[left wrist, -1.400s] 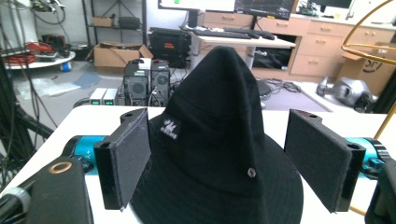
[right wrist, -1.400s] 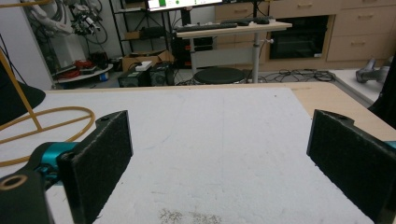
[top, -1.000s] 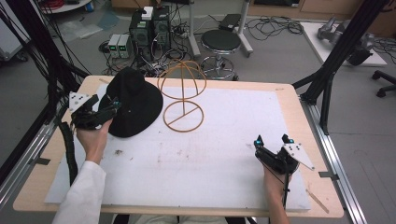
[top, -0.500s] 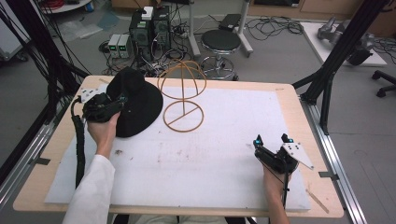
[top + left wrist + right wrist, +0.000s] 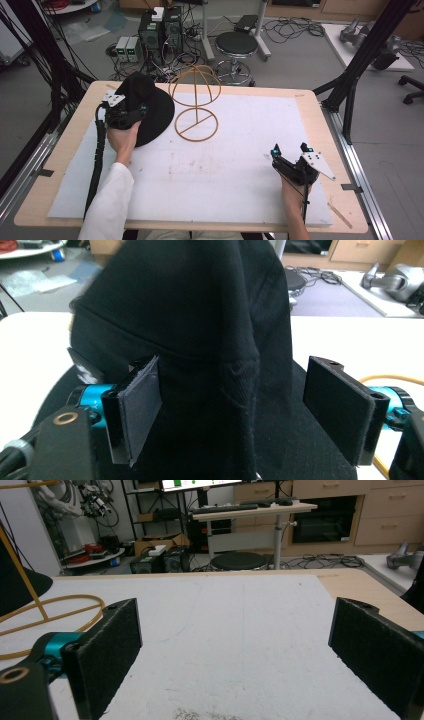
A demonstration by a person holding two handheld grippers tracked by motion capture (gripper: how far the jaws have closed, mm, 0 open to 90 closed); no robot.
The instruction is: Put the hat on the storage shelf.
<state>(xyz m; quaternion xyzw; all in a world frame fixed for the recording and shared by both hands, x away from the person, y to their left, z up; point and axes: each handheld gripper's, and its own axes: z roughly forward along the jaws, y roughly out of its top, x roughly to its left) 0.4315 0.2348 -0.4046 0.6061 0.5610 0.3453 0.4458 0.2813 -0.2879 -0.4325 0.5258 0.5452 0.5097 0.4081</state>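
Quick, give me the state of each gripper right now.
Left gripper: open, jaws on either side of the black hat's crown, not clamped.
Right gripper: open, holding nothing, above the white mat.

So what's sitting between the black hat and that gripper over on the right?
The wire hat stand beside the black hat, then bare white mat up to the right gripper, seen in the high view.

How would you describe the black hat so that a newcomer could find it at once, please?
On the white mat, look to the far left corner, beside the wire hat stand. The black hat sits between the open left tongs; it is the soft dark thing there.
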